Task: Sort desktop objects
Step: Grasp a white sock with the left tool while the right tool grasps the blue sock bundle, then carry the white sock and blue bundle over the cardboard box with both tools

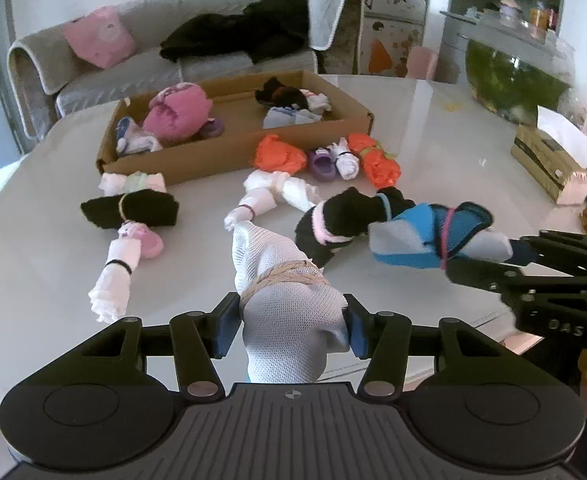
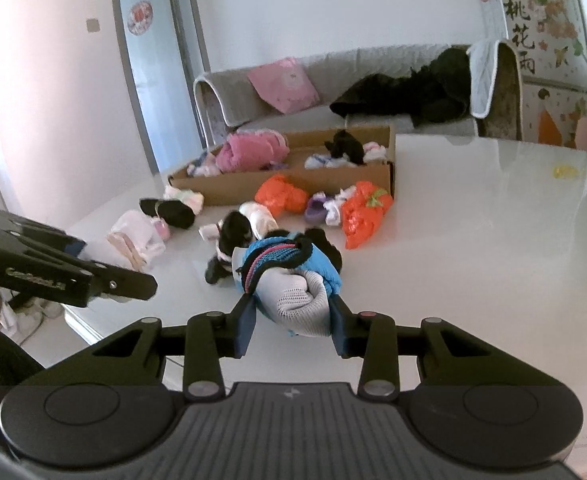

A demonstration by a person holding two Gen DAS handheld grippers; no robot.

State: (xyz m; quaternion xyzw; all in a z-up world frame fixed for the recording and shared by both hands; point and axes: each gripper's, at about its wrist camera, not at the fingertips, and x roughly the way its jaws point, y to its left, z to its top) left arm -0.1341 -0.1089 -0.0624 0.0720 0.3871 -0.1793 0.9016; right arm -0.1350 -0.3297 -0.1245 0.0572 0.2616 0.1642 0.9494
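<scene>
Sock bundles lie scattered mid-tabletop, before the cardboard box at its far edge. My left hand-held gripper clamps a white mesh bundle above the near edge; my right hand-held gripper pinches a blue-and-grey bundle beside it.

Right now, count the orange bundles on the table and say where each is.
2. One orange bundle lies just in front of the cardboard box; the other orange bundle lies to its right, past the purple shoe. Others may be hidden inside the box.
</scene>
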